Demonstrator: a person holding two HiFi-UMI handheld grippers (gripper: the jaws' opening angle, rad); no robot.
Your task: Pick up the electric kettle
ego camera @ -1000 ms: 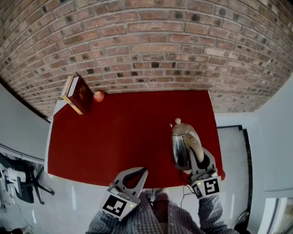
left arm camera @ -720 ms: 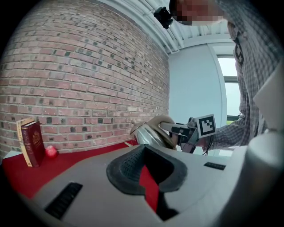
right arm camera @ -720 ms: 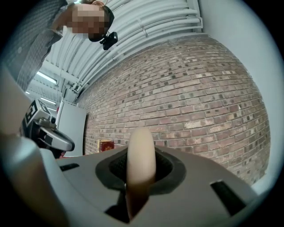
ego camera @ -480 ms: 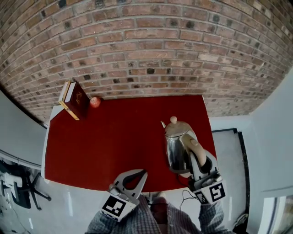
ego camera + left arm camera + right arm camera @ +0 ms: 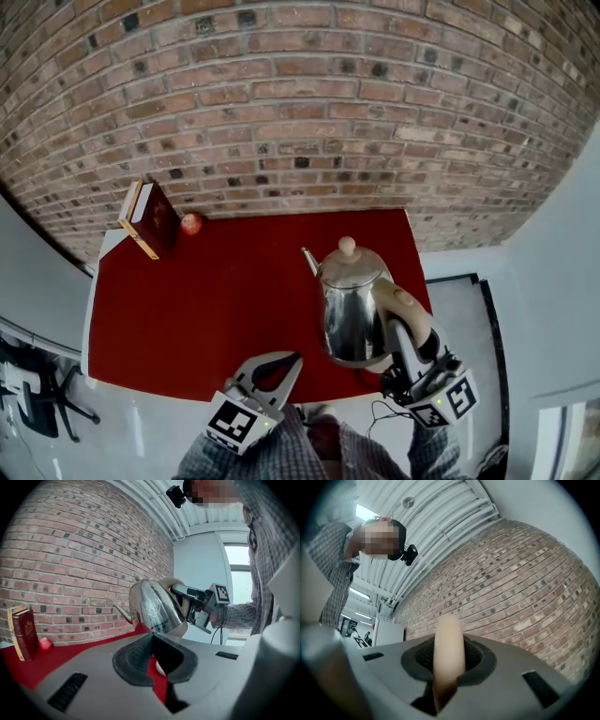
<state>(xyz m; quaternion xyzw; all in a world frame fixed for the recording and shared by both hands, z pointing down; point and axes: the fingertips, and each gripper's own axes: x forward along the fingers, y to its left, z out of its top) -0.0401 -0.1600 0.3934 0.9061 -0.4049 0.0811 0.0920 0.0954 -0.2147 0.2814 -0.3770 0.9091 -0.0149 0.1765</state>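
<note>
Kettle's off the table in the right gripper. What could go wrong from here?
1. The right gripper clamps only the handle, with the kettle hanging off to one side: it may pivot or slip.
2. The left gripper sits at the table edge, close to the kettle: a swing that way could bump it.

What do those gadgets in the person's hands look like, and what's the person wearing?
Both the left gripper and right gripper are pale grey plastic, with curved jaws lined by dark ribbed pads. Each carries a white cube printed with black square markers. A thin dark cable hangs below the right one. The sleeves are grey-and-white checked.
</note>
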